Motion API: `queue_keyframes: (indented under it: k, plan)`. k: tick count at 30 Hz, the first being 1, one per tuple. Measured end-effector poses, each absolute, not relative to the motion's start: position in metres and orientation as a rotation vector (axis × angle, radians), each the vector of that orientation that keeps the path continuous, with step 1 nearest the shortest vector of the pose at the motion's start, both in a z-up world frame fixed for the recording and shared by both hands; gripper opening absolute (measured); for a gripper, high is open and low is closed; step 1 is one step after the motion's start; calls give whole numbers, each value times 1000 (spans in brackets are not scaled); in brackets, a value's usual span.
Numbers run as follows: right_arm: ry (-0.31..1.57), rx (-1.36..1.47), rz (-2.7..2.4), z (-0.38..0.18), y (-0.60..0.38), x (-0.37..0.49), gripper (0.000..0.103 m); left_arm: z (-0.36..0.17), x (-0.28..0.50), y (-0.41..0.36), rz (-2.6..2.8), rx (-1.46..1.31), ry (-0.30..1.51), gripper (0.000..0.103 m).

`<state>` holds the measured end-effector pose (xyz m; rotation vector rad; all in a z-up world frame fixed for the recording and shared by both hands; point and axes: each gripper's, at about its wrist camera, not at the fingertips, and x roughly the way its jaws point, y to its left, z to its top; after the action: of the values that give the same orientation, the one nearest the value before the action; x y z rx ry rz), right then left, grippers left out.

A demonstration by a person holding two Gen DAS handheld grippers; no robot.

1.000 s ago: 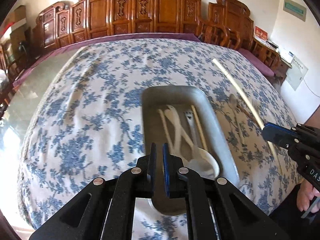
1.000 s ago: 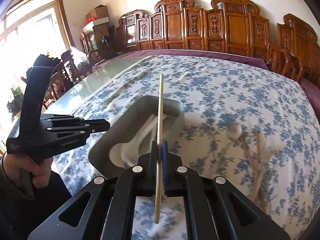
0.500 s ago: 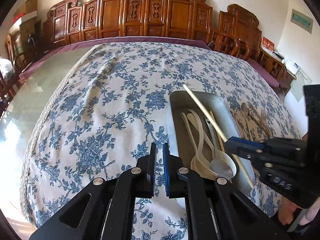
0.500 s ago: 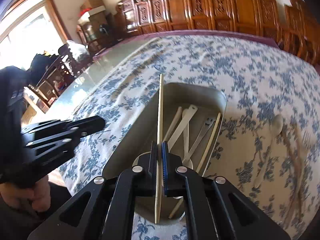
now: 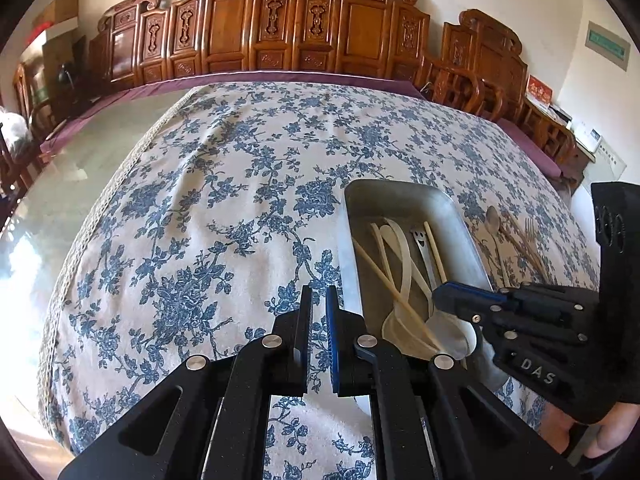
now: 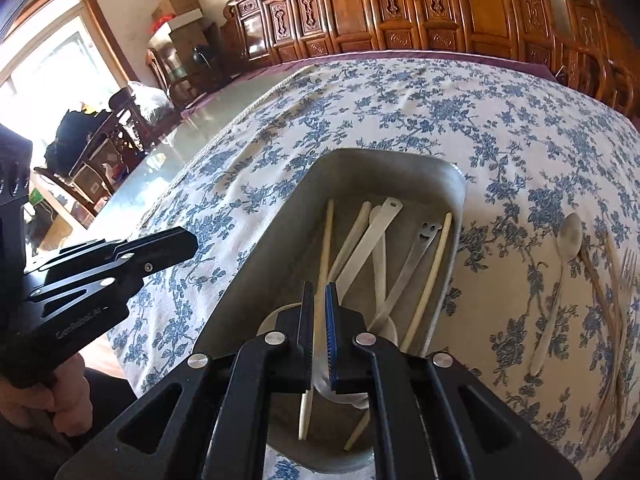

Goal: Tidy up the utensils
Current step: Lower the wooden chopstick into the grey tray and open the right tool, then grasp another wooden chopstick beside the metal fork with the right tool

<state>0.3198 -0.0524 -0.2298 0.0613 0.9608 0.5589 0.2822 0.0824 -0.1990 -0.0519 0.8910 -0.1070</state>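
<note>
Lowered since a second ago, the right gripper (image 6: 319, 292) now sits over the tray (image 6: 456, 184) at frame centre, fingers clamped on a chopstick (image 6: 325, 240) lying inside. Left gripper (image 5: 319, 300) fingers together, empty, over the worktop (image 5: 200, 208).

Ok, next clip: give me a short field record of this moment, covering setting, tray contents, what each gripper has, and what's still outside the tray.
setting: table under a blue-flowered white tablecloth
container: oblong grey metal tray
in tray: pale chopsticks, white plastic spoons, a steel utensil handle with a smiley cut-out
right gripper: over the tray, shut on a pale wooden chopstick lying lengthwise along the tray
left gripper: shut, empty, over the cloth left of the tray
outside tray: long pale spoon, brown chopsticks, metal fork, right of the tray
</note>
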Motion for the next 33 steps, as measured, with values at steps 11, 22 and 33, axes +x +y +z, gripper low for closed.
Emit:
queue_keyframes:
  k: [11, 22, 33]
  plan:
    - [855, -3, 505, -198, -121, 296, 8, -197, 281, 63, -142, -39, 877, 7]
    - [889, -83, 241, -218, -243, 313, 8, -190, 276, 16, -212, -15, 842, 47]
    - [973, -66, 199, -267, -258, 335, 8, -196, 270, -17, -243, 26, 836, 51]
